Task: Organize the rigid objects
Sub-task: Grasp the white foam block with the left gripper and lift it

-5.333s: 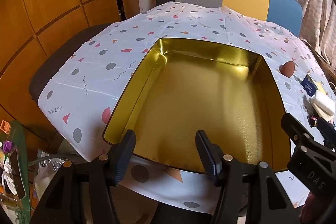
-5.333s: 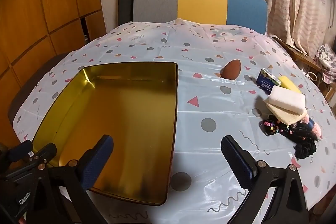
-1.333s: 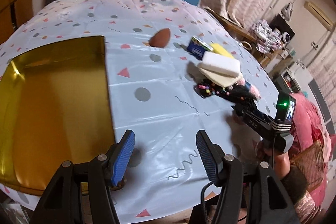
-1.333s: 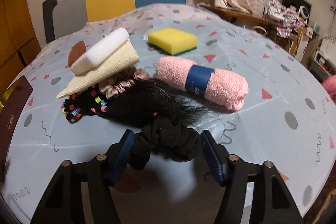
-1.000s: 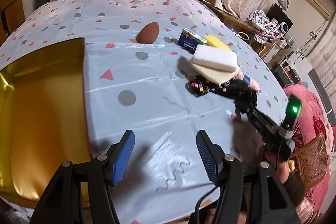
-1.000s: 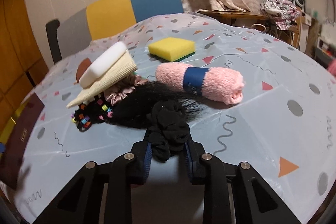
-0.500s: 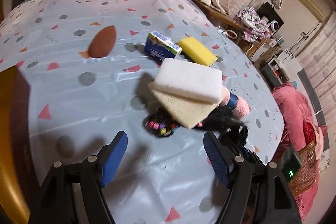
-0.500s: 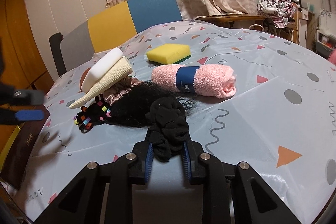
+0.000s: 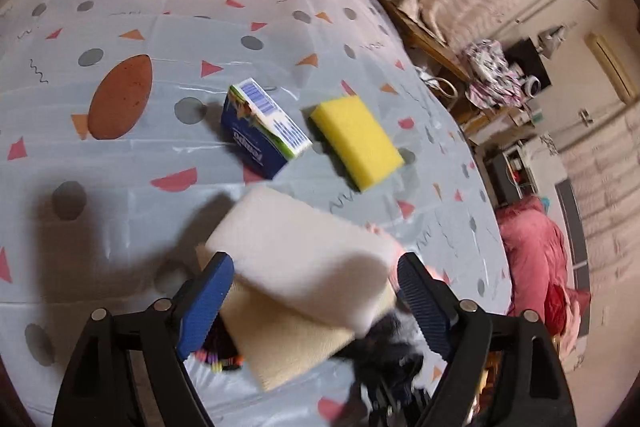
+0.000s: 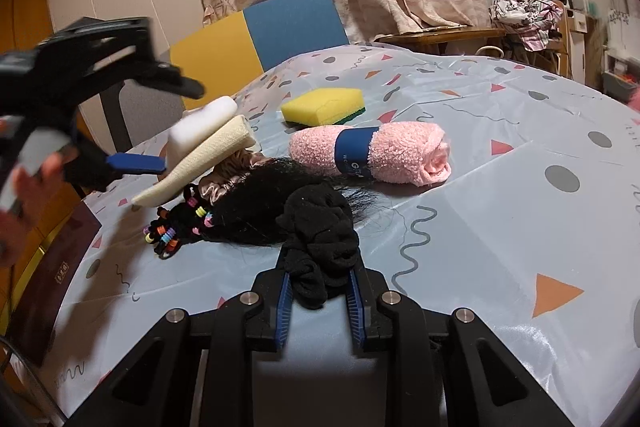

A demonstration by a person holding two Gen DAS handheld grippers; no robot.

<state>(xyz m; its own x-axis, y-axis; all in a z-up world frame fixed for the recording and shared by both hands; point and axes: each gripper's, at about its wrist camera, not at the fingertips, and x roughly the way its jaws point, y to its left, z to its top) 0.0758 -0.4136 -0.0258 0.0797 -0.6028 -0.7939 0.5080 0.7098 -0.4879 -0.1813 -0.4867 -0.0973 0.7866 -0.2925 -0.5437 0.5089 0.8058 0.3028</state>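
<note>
So my left gripper [image 9: 312,297] is coming in over the white foam block [image 9: 304,259], jaws still spreading as I go; the block sits between the two blue pads but neither pad presses on it, so nothing's grabbed on that side. My right gripper [image 10: 319,301] is clamped tight on the black scrunchie [image 10: 320,231], which bunches up out of the jaws and rests on the tablecloth [image 10: 500,187].

The white foam block lies flat on top of a folded beige cloth [image 9: 288,343]; from the left wrist its long axis runs from upper left to lower right across the gap between my pads; from the right wrist the stack tilts, far end raised.

Stuff around it: under and just beside the beige cloth there's a heap of hair things, a satin scrunchie [image 10: 228,179], a bunch of black hair [image 10: 276,199] and small coloured hair ties [image 10: 172,231]; that pile is right where the left pads have to go. Beyond the block sit a blue tissue pack [image 9: 264,127] and a yellow sponge [image 9: 356,141], close together; a brown egg-shaped sponge [image 9: 120,97] is off to the left, well apart; a rolled pink towel [image 10: 372,151] with a blue band lies just behind the hair.
</note>
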